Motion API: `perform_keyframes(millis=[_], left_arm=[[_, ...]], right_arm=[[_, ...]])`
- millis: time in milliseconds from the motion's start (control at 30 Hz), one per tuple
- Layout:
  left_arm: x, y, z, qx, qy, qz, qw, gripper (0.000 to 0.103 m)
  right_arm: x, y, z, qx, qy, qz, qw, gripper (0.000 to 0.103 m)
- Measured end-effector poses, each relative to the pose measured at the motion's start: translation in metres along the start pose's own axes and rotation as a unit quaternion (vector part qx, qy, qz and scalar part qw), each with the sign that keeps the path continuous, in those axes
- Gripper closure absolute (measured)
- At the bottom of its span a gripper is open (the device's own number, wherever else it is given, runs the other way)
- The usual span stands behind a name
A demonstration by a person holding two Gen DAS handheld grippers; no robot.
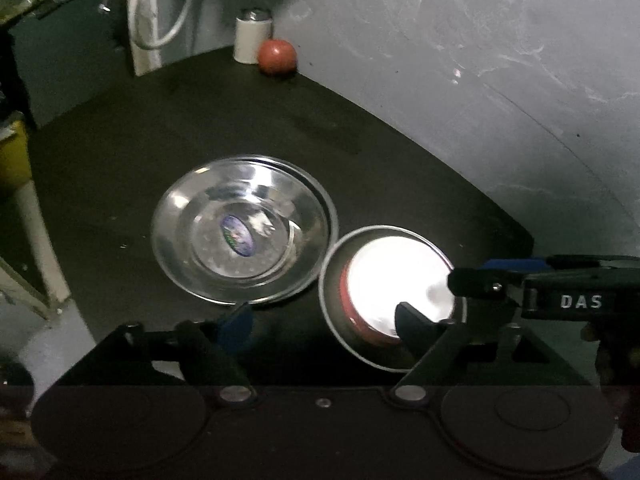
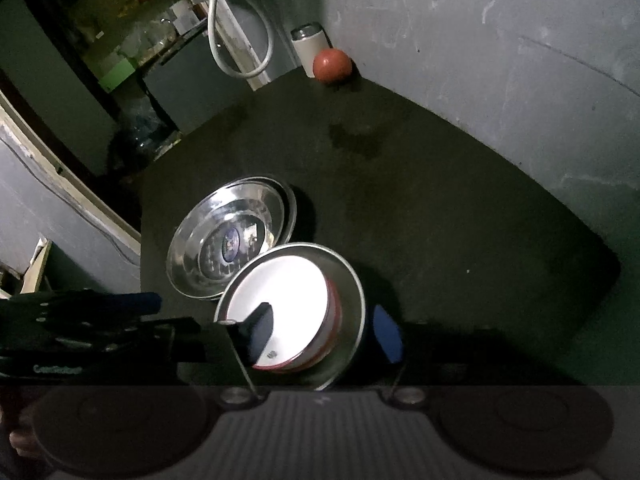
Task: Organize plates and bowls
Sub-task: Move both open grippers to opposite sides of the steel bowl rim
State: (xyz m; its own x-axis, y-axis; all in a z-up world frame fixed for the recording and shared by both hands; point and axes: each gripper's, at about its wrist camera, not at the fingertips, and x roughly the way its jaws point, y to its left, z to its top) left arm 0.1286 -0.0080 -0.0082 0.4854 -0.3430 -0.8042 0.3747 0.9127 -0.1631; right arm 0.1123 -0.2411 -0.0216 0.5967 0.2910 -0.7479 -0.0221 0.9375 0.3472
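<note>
Two stacked steel plates [image 1: 244,236] [image 2: 224,240] lie on the dark table, the top one with a blue sticker. Beside them a steel plate [image 1: 340,320] [image 2: 352,292] holds a red-rimmed bowl with a bright white inside [image 1: 396,284] [image 2: 288,304]. My left gripper [image 1: 324,320] is open low over the near edges of both. My right gripper [image 2: 324,332] is open and straddles the plate with the bowl, one finger [image 2: 260,332] over the bowl's inside; it also shows from the right in the left wrist view [image 1: 480,276].
A white cylindrical container [image 1: 252,36] [image 2: 308,48] and a red ball-like fruit [image 1: 277,57] [image 2: 332,65] stand at the table's far corner by the grey wall [image 1: 480,60]. A white hose [image 1: 168,16] hangs behind. The table edge drops off on the left.
</note>
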Motion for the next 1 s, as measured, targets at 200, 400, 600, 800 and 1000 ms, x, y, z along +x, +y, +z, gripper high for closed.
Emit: perform_keyframes(millis=[200, 400, 600, 800, 1000], left_arm=[[-0.017, -0.005, -0.004, -0.014, -0.017, 0.051, 0.9985, 0.008], [-0.048, -0.012, -0.009, 0.013, -0.074, 0.137, 0.9878, 0.003], [-0.068, -0.022, -0.024, 0.081, -0.14, 0.224, 0.9612, 0.001], [-0.075, -0.018, -0.034, 0.059, -0.158, 0.212, 0.9625, 0.001], [-0.056, -0.01, -0.038, -0.01, -0.139, 0.207, 0.9683, 0.001]], right_arm=[[-0.008, 0.0, -0.002, 0.0, -0.024, 0.017, 1.0, 0.014], [-0.028, 0.006, -0.007, -0.006, -0.067, 0.012, 0.998, 0.0], [-0.058, 0.028, -0.021, -0.059, -0.125, -0.062, 0.988, 0.0], [-0.077, 0.048, -0.044, -0.101, -0.122, -0.169, 0.973, 0.0], [-0.07, 0.044, -0.053, -0.098, -0.11, -0.213, 0.966, 0.0]])
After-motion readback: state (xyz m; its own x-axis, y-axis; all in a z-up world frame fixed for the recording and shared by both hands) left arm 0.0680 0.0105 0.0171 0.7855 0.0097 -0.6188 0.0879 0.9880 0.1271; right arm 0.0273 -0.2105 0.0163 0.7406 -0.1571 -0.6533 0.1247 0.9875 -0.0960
